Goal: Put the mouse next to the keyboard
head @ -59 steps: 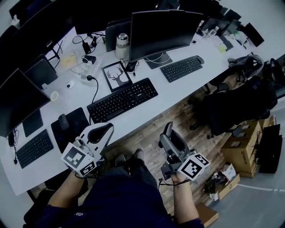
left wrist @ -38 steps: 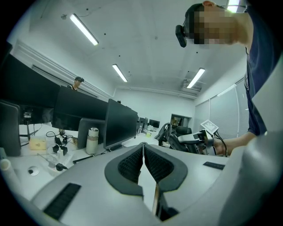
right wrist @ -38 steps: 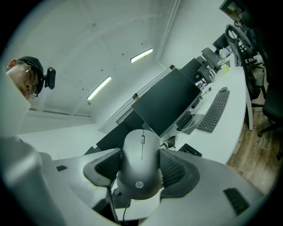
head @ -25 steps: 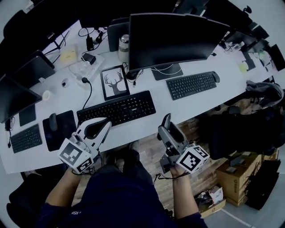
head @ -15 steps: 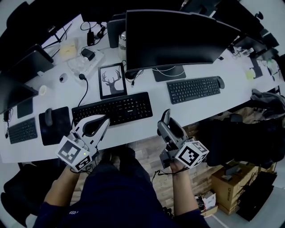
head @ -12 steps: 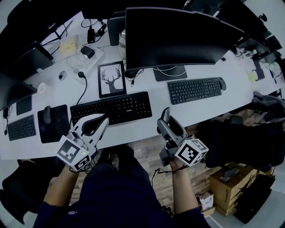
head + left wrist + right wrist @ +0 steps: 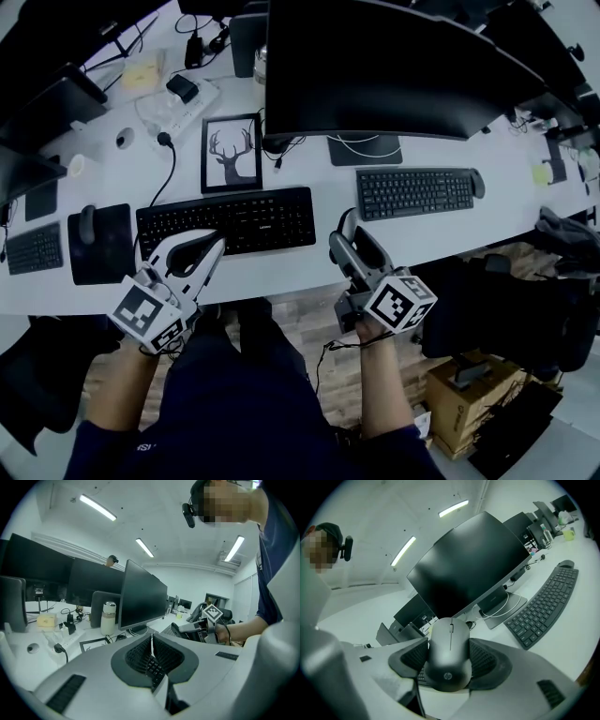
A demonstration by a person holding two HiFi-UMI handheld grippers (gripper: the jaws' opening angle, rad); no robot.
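— Fingers (image 7: 490, 660) of right gripper (image 7: 349, 246): clamped on the mouse (image 7: 449, 653), one pad per flank, buttons up, so it can go down flat. Left gripper (image 7: 202, 248)?
— Jaws pressed together, nothing in them. It hangs over the front edge of the black keyboard (image 7: 227, 220), clear of the other arm's path.
— Mouse position?
— Carried near the desk (image 7: 309, 262) front edge, just right of that keyboard. The bare patch there looks like the drop spot. Not yet set down.

The mouse (image 7: 449, 644) bears a small "hp" logo (image 7: 449, 675) (near its rear end)
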